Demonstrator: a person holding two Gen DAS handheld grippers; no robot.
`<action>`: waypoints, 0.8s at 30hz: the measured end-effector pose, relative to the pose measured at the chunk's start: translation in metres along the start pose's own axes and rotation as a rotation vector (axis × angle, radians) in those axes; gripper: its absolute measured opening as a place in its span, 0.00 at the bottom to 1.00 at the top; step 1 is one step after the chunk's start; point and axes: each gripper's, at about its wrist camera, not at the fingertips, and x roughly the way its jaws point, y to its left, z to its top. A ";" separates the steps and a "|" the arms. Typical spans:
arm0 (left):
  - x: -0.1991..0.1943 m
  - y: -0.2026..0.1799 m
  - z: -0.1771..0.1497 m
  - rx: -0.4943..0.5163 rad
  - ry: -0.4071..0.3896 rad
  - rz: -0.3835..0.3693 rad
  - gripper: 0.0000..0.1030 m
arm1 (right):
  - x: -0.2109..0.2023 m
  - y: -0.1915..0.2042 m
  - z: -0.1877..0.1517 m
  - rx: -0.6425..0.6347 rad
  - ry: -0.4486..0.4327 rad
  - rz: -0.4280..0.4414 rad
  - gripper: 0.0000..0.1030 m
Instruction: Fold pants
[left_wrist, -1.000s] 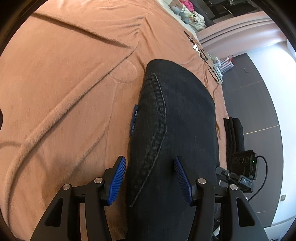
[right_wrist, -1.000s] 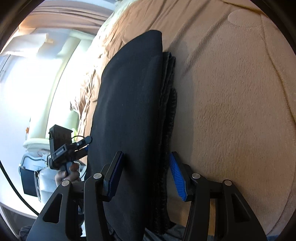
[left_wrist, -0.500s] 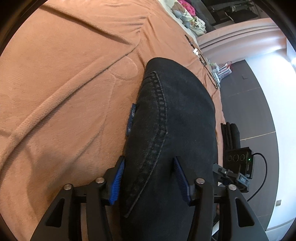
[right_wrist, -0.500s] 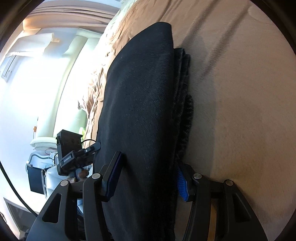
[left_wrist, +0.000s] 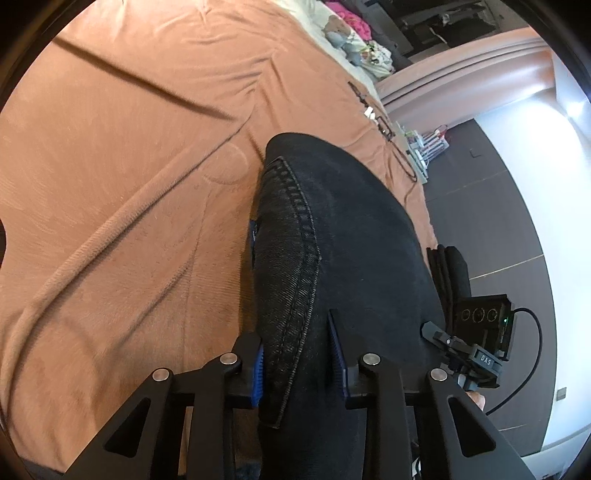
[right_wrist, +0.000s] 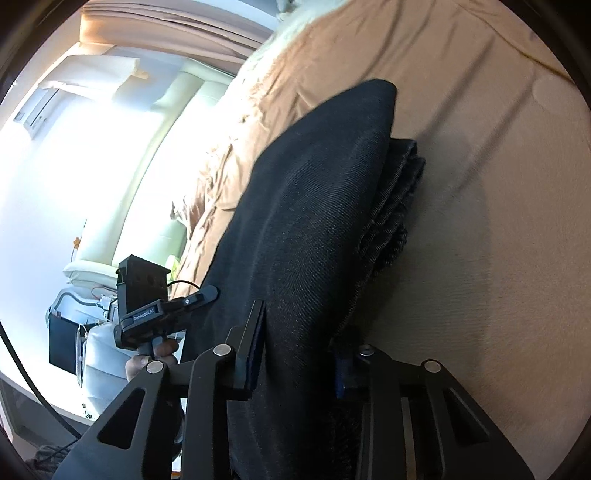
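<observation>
Pants (left_wrist: 354, 258): black denim, folded into a thick bundle, lying on the brown blanket (left_wrist: 122, 192) (seam stitching uppermost in the left view).
Left gripper (left_wrist: 297, 363): jaws just closed, blue pads pinching the bundle's near end.
Right gripper (right_wrist: 299, 354): jaws just closed, likewise clamping the bundle's layered edge.
Eyeglasses (left_wrist: 373, 110): on the blanket, beyond the pants.

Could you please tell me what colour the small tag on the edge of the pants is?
Blue; the tag on the black pants shows best in the left wrist view.
</observation>
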 end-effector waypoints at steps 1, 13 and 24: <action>-0.005 -0.001 -0.001 0.005 -0.008 -0.003 0.29 | 0.000 0.004 -0.003 -0.009 -0.003 0.001 0.26; -0.082 -0.023 -0.006 0.058 -0.114 -0.016 0.26 | 0.007 0.061 -0.032 -0.093 -0.057 0.060 0.24; -0.184 -0.064 -0.008 0.121 -0.230 0.012 0.25 | 0.004 0.145 -0.061 -0.184 -0.121 0.136 0.23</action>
